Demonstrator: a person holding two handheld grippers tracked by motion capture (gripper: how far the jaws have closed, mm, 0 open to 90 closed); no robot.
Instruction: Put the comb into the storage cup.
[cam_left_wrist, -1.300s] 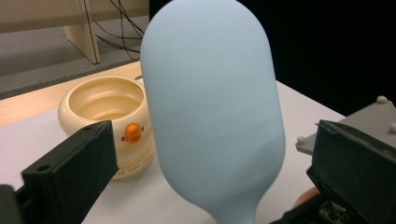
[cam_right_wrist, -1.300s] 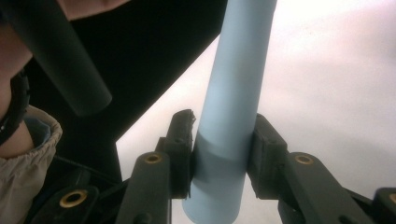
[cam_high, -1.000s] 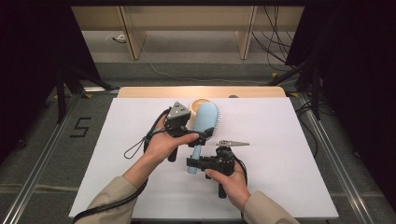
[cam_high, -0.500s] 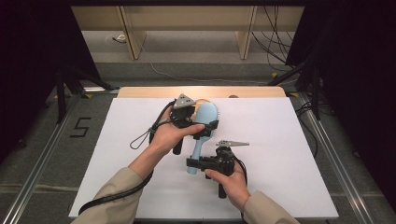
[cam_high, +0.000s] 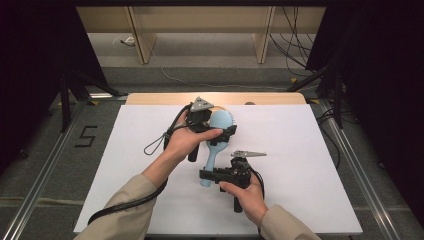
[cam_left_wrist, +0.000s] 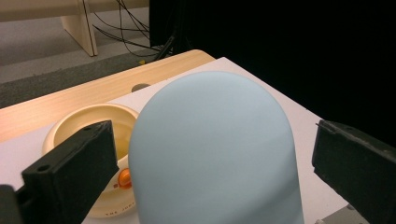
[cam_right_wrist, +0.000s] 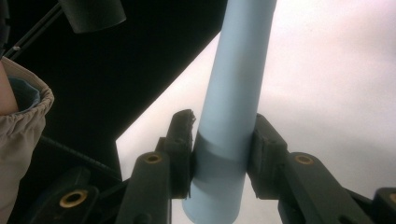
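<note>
Light-blue hairbrush (cam_high: 216, 136) lies on the white table cover (cam_high: 310, 150), roughly centre, handle toward the person and head away.

Right gripper (cam_high: 206, 175) is clamped on the brush handle near its butt end. In the right gripper view both pads press flush against the blue handle (cam_right_wrist: 229, 126) from either side, no gap visible, and the handle runs up and away between them. In the high view the gripper body comes in from the right of the handle, held low over the cover by the right hand (cam_high: 248, 192).

Left gripper (cam_high: 231, 133) sits at the brush head — jaws spread wide. In the left gripper view the smooth rounded back of the brush head (cam_left_wrist: 215, 149) rises between the two black pads (cam_left_wrist: 70, 172), with clear space to each side; neither pad touches it, so it has hold of nothing. Left hand (cam_high: 187, 140) wraps the gripper body just left of the brush head in the high view.

Behind the brush head, toward the far edge of the cover, sits a cream round dish (cam_left_wrist: 88, 126) with a small orange knob (cam_left_wrist: 124, 178) on its front. Bare wooden table edge (cam_high: 150, 98) shows past the cover
</note>
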